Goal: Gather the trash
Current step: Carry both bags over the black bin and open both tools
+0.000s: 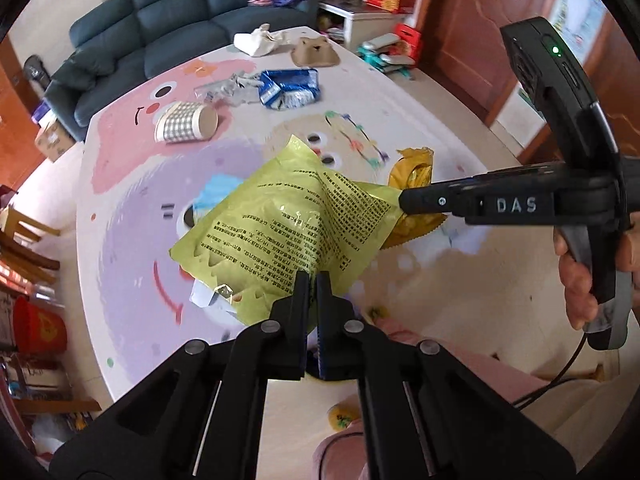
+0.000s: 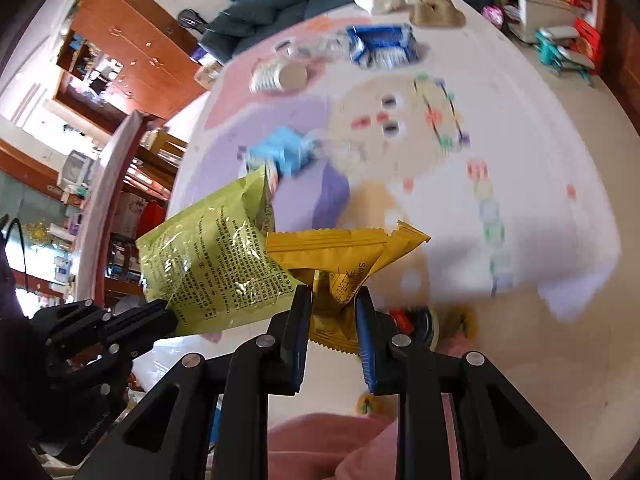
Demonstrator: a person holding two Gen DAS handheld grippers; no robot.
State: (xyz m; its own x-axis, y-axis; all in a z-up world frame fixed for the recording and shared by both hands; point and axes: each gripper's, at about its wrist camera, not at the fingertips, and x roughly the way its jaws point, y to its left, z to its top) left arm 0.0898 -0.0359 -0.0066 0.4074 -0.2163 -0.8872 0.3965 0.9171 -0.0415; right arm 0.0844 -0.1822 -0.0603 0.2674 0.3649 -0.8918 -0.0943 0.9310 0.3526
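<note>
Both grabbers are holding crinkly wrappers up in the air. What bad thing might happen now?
1. The left gripper pinches only one edge of the green packet, so it might slip out and drop back onto the table.
2. The right gripper holds the yellow wrapper right beside the green one; the two could snag or knock each other loose.

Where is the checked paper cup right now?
In the left wrist view, the checked cup lies tipped over at the table's far left, just left of the crumpled blue wrapper.
</note>
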